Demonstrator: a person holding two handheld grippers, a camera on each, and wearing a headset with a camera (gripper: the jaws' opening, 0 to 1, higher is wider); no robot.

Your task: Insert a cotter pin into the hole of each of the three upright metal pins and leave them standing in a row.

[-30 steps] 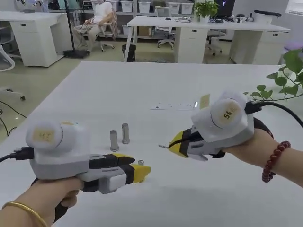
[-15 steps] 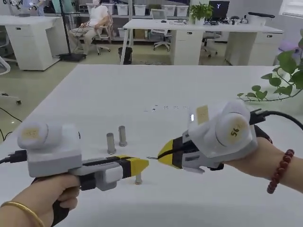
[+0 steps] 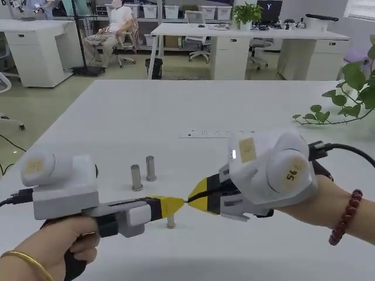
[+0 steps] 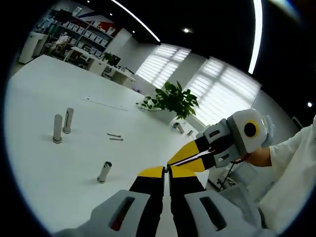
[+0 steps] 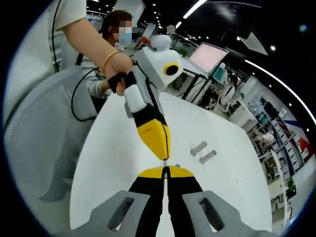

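Observation:
Two grey metal pins (image 3: 136, 177) (image 3: 150, 168) stand upright side by side on the white table (image 3: 234, 105). The third metal pin (image 3: 170, 221) stands closer to me, just under the left gripper's tip. My right gripper (image 3: 190, 200) is shut on a thin cotter pin (image 5: 165, 162) that sticks out of its tip. My left gripper (image 3: 177, 204) is shut and meets it tip to tip above the table. The cotter pin's free end touches the left tip; I cannot tell whether the left jaws hold it. The two far pins (image 5: 203, 152) show in the right gripper view.
Two loose cotter pins (image 4: 114, 137) lie on the table beyond the third pin (image 4: 104, 172). A leafy plant (image 3: 351, 93) hangs over the table's right edge. Desks and a seated person (image 3: 117, 26) are far behind.
The right gripper has moved left and down with the cotter pin. The left gripper has come up to the right, so the two tips now meet over the near pin.

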